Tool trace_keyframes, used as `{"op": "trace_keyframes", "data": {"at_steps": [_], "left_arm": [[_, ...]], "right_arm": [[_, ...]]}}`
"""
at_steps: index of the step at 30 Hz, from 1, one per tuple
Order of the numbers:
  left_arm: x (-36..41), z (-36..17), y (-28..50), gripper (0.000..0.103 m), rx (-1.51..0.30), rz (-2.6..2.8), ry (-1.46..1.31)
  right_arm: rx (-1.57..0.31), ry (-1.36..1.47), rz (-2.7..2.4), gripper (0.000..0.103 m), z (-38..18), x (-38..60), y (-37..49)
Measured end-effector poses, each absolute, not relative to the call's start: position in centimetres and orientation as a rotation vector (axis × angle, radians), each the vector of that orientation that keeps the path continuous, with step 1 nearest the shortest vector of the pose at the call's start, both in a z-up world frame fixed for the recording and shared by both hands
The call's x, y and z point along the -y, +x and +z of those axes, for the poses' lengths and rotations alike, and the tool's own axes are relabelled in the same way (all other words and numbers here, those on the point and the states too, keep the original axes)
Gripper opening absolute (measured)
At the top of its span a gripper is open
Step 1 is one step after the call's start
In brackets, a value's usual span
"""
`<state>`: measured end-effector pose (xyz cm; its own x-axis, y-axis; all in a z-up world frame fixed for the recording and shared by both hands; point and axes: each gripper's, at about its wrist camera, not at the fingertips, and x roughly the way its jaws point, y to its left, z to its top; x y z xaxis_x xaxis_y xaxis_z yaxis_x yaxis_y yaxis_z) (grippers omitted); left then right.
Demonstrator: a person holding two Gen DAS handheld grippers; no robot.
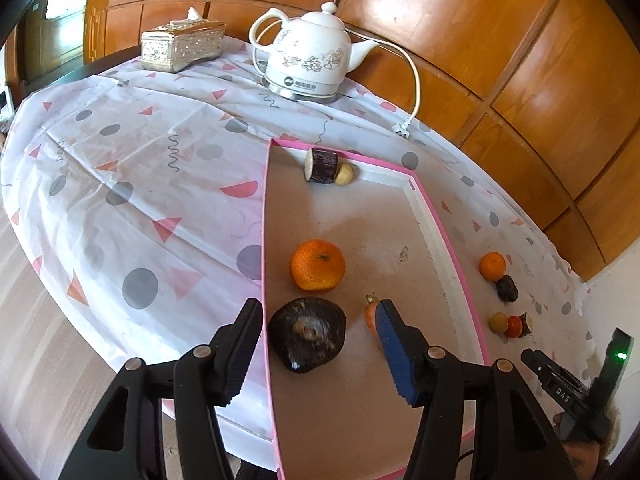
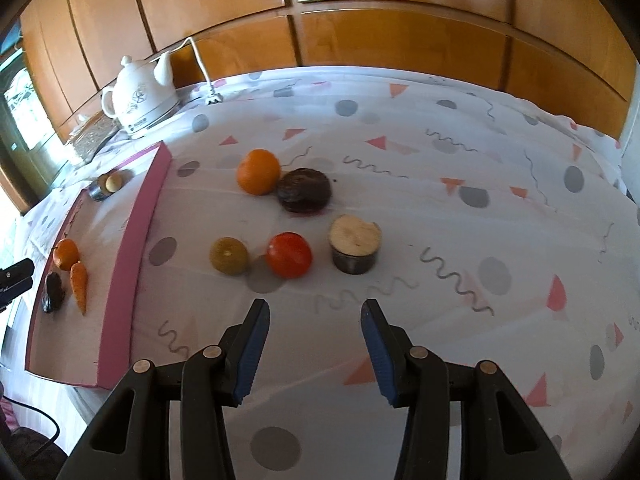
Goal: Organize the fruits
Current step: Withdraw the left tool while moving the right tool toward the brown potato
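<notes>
Meanwhile the left gripper (image 1: 318,354) jaws gape around a dark fruit (image 1: 307,333), untouched; right gripper (image 2: 315,350) jaws stand open, empty.

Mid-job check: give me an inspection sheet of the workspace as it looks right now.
Surface: table under a patterned cloth, with a pink-edged tray on it.
Job's things, in tray: orange, dark fruit, carrot, eggplant chunk beside a small pale piece.
Job's things, on cloth: second orange touching a dark round fruit; yellow-green fruit, tomato, cut chunk.
Clutter: kettle, tissue box.
Grippers: left hand-held gripper open over the dark fruit; right hand-held gripper open, empty, above the cloth.
Cables: kettle cord, plug lying loose on the cloth.
Surroundings: wooden panelled wall.
</notes>
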<state>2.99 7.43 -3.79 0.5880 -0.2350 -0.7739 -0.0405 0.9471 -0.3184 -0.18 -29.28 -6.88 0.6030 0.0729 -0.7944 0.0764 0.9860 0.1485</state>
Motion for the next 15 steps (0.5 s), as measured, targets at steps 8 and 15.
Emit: {"op": "trace_keyframes", "data": {"at_steps": [8,15], "left_arm": [[-8.3,-3.7,3.1,0.06,-0.939,-0.106,-0.357],[-7.5,-3.7,3.2,0.067,-0.956,-0.169,-0.384]], "right_arm": [[-0.92,0.152,0.029,0.048,-6.6,28.2,0.8],[-0.904,0.114,0.064,0.048,-6.0,26.8,2.1]]}}
